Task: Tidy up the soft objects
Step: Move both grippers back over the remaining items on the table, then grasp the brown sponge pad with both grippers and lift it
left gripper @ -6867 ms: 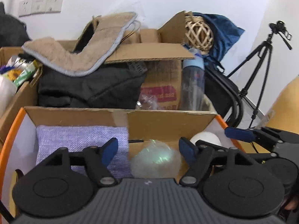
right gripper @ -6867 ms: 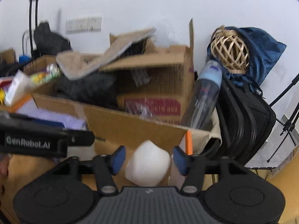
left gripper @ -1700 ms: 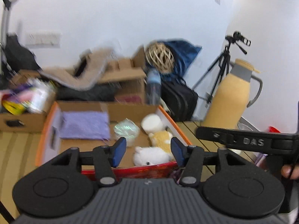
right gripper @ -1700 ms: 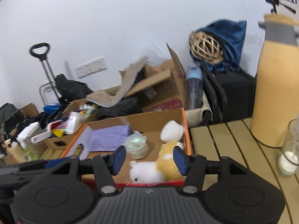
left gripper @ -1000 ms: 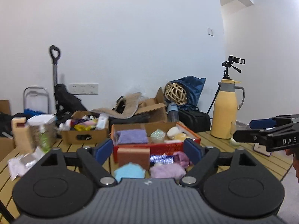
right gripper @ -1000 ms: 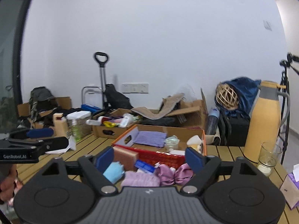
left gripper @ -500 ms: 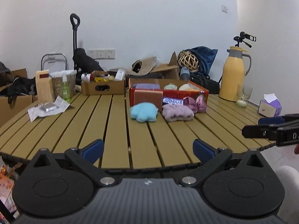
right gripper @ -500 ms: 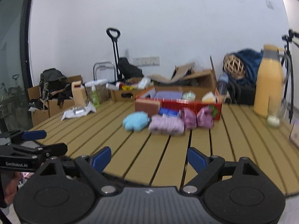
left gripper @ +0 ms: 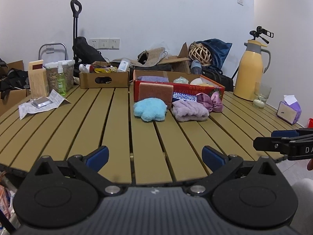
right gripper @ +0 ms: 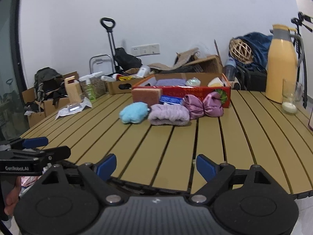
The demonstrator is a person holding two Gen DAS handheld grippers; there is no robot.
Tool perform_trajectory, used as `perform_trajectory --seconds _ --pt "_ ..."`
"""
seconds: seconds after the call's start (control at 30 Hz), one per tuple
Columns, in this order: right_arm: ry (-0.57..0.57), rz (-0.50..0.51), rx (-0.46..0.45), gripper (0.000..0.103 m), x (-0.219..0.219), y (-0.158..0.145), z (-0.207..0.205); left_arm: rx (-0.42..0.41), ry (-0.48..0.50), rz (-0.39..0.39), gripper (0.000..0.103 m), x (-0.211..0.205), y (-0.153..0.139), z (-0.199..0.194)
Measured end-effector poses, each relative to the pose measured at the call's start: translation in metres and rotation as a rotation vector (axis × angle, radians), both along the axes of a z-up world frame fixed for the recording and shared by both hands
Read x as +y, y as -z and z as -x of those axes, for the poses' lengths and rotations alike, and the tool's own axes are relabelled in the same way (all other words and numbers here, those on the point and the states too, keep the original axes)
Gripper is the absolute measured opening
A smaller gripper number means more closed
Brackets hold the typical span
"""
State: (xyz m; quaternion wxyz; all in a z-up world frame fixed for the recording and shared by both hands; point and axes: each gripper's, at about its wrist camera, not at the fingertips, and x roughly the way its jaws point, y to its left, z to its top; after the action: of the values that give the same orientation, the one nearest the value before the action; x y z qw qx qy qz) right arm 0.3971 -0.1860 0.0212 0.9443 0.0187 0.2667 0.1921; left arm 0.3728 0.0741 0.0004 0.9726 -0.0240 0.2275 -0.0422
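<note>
Both hand-held grippers, left [left gripper: 154, 154] and right [right gripper: 155, 167], gape empty at the surface's near edge. The red box [right gripper: 195, 92] is partly filled; blue plush [right gripper: 134, 112], lilac towel [right gripper: 169, 115] and pink bow [right gripper: 203, 105] remain outside.

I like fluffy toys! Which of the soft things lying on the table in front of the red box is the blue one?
The light blue fluffy paw-shaped piece, leftmost of the three; the other two are purple.

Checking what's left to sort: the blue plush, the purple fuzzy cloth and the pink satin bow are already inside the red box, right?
Not inside. The blue plush, purple fuzzy cloth and pink satin bow lie on the table in front of the red box, as the right wrist view shows.
</note>
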Motion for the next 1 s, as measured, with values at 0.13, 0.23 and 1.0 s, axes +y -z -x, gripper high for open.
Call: perform_trajectory --seconds 0.13,0.23,1.0 --pt "0.033 -0.015 0.016 0.086 -0.004 0.006 -0.029 0.001 0.001 0.0 0.103 -0.002 0.0 -0.032" --pt "0.04 -0.032 0.018 0.086 -0.003 0.005 -0.056 -0.017 -0.006 0.008 0.103 0.0 -0.004 -0.061" --pt "-0.044 -0.396 0.232 0.027 0.06 0.021 -0.325 0.156 0.079 0.297 0.046 0.052 -0.003 -0.313"
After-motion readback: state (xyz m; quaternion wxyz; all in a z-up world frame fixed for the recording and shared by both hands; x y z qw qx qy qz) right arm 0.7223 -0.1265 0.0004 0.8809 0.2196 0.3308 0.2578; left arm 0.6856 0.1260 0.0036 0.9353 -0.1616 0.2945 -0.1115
